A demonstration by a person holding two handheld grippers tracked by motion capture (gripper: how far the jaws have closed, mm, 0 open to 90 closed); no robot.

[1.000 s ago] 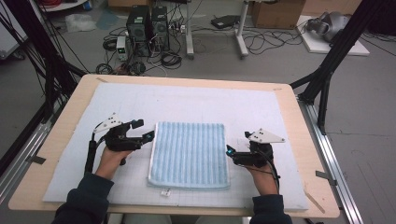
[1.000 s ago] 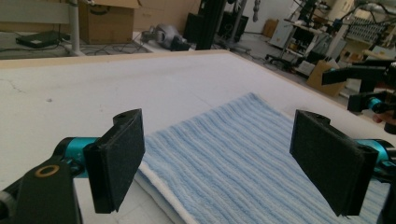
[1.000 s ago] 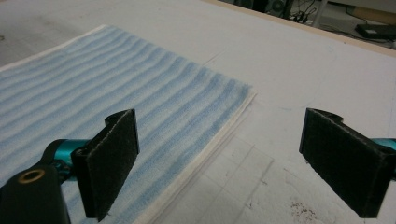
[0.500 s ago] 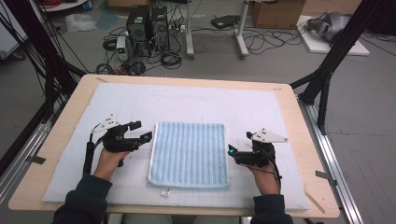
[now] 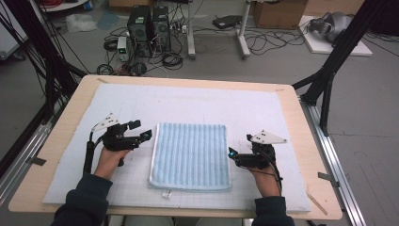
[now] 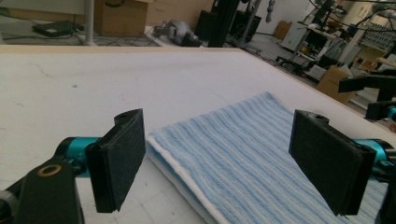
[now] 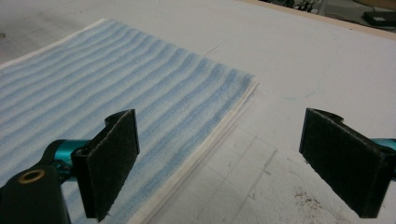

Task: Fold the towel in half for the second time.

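A folded blue-and-white striped towel (image 5: 190, 155) lies flat on the white mat (image 5: 188, 103) that covers the wooden table (image 5: 306, 141), near the person's edge; a small white tag (image 5: 166, 193) pokes out at its near hem, and any print on it is too small to read. The left gripper (image 5: 141, 130) sits just beside the towel's left edge, jaws spread wide with nothing between them; the left gripper view shows the towel's corner ahead of those jaws. The right gripper (image 5: 231, 154) sits at the towel's right edge, jaws likewise spread and empty. On the floor beyond, computer towers (image 5: 149, 21) and cardboard boxes (image 5: 277, 12) are cut off by the frame; no lettering on them is legible.
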